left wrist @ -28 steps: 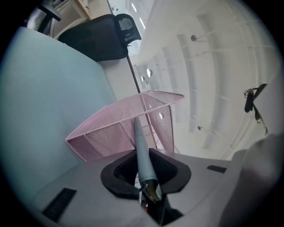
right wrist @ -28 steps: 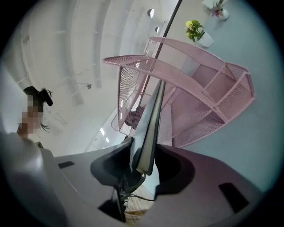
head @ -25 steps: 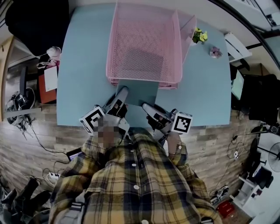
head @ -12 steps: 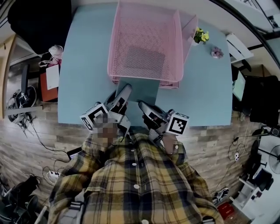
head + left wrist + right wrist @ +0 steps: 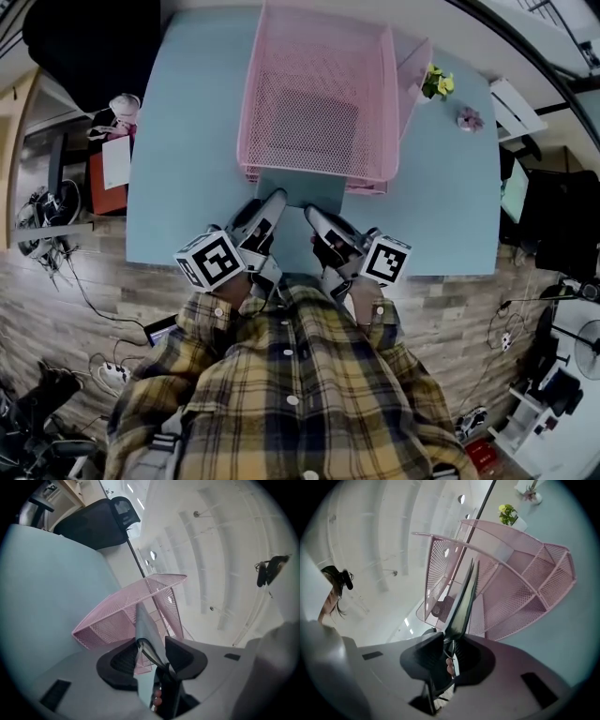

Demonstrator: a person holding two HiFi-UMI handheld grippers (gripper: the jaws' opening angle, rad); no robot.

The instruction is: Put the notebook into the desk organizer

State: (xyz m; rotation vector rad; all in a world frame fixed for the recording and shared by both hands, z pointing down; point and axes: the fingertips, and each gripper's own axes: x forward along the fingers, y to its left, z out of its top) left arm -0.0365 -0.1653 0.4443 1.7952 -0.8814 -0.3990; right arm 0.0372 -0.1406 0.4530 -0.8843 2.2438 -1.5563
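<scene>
A pink mesh desk organizer (image 5: 319, 94) stands on the light blue table (image 5: 187, 141). A grey-blue notebook (image 5: 302, 192) sticks out of its front opening toward me. My right gripper (image 5: 317, 217) has just been closing and is shut on the notebook's near edge (image 5: 464, 602), with the organizer (image 5: 520, 597) right behind it. My left gripper (image 5: 270, 204) has just been opening. In the left gripper view the notebook (image 5: 146, 630) still stands between the jaws of the left gripper (image 5: 151, 654), leaning on one finger and apart from the other.
A small pot of yellow flowers (image 5: 433, 80) and a pink flower (image 5: 466, 117) sit at the table's far right. A black chair (image 5: 84, 37) and a red box (image 5: 108, 178) stand off the left side. The table's front edge runs just under my hands.
Both grippers have shifted toward the organizer, and less of the notebook shows in front of it. The right gripper has moved in closer to the notebook's edge.
</scene>
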